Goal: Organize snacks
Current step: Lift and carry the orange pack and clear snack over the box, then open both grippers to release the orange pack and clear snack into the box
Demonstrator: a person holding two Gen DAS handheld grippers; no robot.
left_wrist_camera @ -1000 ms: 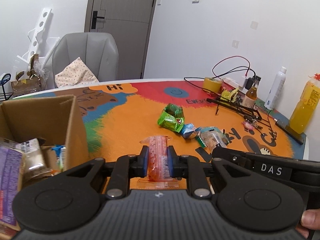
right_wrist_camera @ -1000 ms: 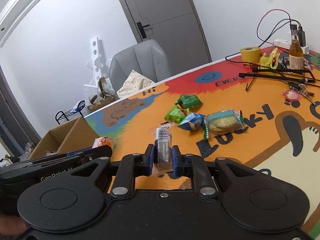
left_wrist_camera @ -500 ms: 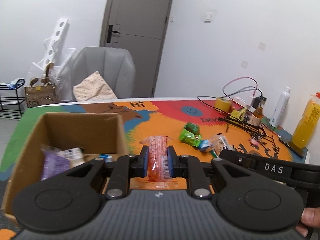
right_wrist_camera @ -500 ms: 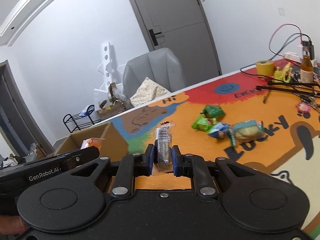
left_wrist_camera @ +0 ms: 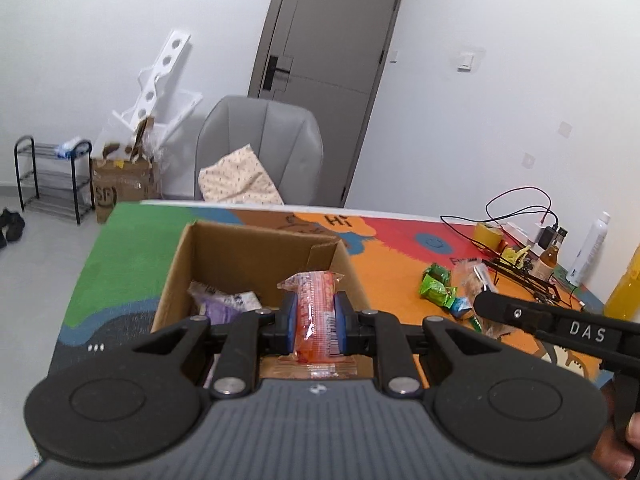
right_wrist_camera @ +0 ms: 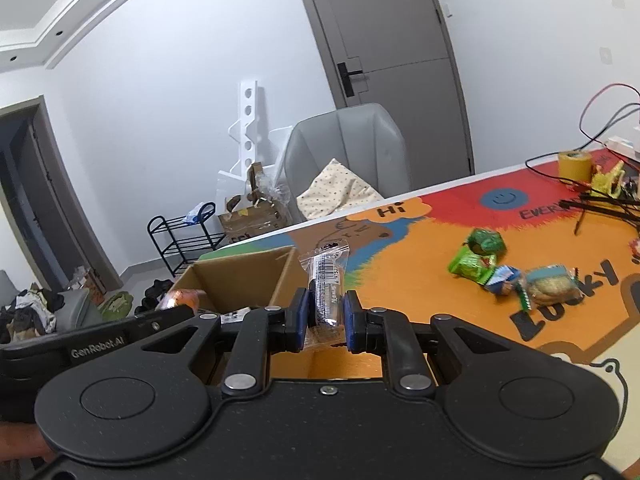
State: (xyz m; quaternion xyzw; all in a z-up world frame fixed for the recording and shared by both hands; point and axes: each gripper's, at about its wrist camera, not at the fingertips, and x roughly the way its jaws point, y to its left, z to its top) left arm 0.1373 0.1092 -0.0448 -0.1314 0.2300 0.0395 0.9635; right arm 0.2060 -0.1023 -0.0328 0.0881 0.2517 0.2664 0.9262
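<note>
Orange snack packet [left_wrist_camera: 315,312] pinched upright in left gripper [left_wrist_camera: 314,316], held above the open cardboard box [left_wrist_camera: 176,264], near its right wall. Right gripper [right_wrist_camera: 326,314] clamps a clear-wrapped dark snack bar [right_wrist_camera: 328,292] just right of the box. Green packets [right_wrist_camera: 476,254] and a wrapped biscuit [right_wrist_camera: 550,290] lie on the table mat [right_wrist_camera: 420,288], well right of the box.

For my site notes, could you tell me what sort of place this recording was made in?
Probably a room in a home or small office used as a work space: a table with a colourful cartoon mat, a grey padded chair by a closed door, and a shoe rack against the wall.
</note>
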